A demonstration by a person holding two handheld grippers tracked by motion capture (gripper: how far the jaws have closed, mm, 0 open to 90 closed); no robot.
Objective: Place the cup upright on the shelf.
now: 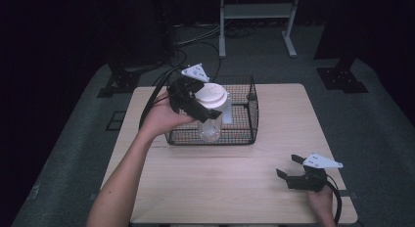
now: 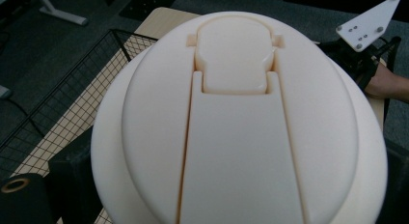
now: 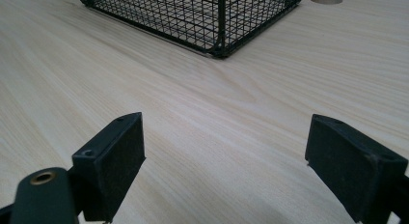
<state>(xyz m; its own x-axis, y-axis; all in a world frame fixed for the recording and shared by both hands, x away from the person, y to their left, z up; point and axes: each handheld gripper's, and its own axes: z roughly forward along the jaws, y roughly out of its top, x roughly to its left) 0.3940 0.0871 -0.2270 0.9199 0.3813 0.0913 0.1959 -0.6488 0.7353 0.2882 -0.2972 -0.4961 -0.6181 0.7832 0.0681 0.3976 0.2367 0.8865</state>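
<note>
Aloft, left tongs (image 1: 205,105) around jar (image 1: 211,120); right tongs (image 1: 289,167) agape.

Cream-white lid (image 2: 238,122) on clear jar (image 1: 210,125); black grid-mesh wire basket (image 1: 252,114); pale wood-grain worktop (image 1: 235,173); 2 black claws, left (image 1: 203,107), right (image 1: 288,168).

Dim room with dark, murky edges, overhead light fell on the pale wooden surface (image 1: 235,178), cream lid (image 2: 241,132) loomed soft and slightly blurred, near jaws out of focus, no harsh glare
</note>
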